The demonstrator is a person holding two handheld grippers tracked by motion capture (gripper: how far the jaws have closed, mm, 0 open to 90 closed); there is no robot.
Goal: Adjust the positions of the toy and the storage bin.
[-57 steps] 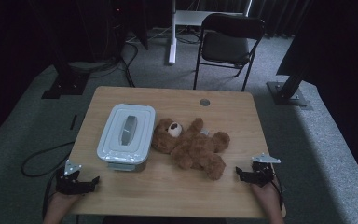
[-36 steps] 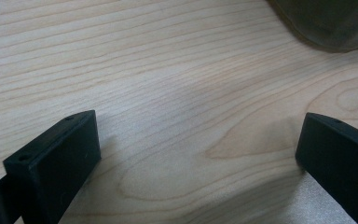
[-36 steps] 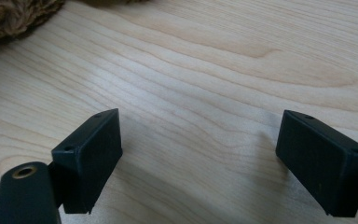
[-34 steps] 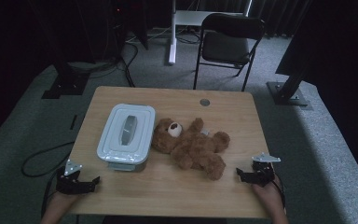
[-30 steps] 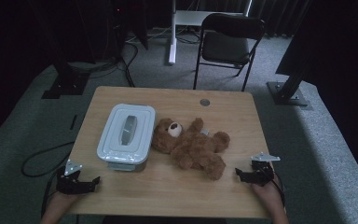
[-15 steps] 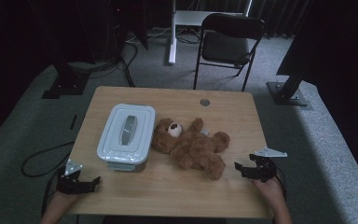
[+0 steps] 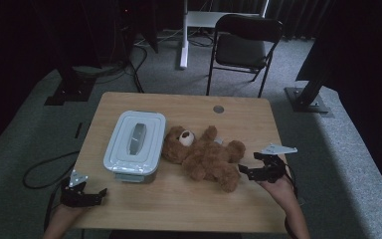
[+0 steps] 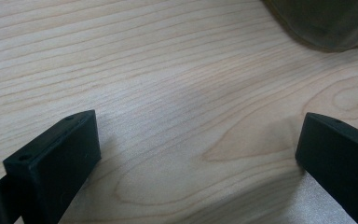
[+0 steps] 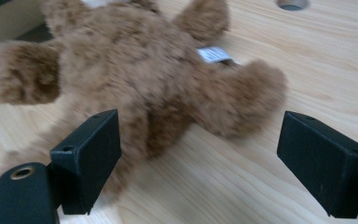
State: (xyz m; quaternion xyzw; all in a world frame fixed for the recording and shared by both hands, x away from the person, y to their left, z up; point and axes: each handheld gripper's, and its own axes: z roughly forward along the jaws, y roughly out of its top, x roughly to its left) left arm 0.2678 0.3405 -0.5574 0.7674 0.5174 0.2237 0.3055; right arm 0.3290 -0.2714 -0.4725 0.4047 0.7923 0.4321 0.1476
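**Right tongs line up on the teddy bear**

The right tongs (image 7: 256,171) hover wide apart, having just been opening, with nothing between them, aimed at the plush teddy bear's (image 7: 205,156) fuzzy legs mid-desk (image 7: 179,199), probably for a soft grip. The left tongs (image 7: 87,194) rest apart near the front left corner. A smooth, rounded lidded box (image 7: 135,144) sits beside the bear.

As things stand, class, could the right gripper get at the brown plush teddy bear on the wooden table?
Probably yes: the right gripper has open jaws pointing at the brown plush teddy bear, with bare wooden table between them.
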